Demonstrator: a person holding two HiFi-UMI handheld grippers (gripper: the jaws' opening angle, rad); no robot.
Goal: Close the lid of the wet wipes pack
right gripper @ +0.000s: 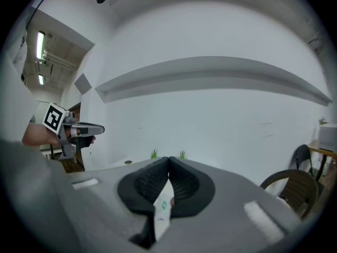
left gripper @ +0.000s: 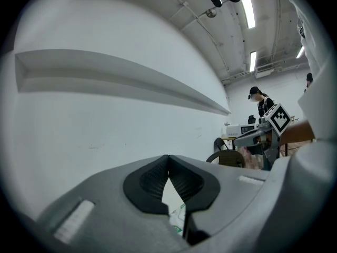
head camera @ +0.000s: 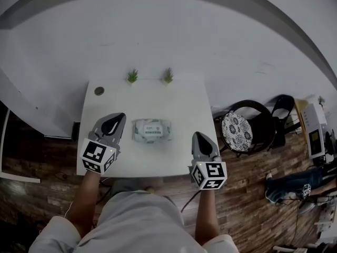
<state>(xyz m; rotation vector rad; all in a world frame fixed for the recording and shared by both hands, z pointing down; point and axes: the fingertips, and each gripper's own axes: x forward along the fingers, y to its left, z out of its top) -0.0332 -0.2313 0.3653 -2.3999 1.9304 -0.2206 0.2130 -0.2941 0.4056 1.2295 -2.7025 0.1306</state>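
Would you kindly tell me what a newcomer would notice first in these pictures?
The wet wipes pack lies at the middle of the white table. The left tool and right tool flank it, both shut and empty. Two small green plants stand at the table's far edge.

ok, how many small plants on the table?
2. The left plant and right plant stand apart at the far edge of the table, beyond the wet wipes pack.
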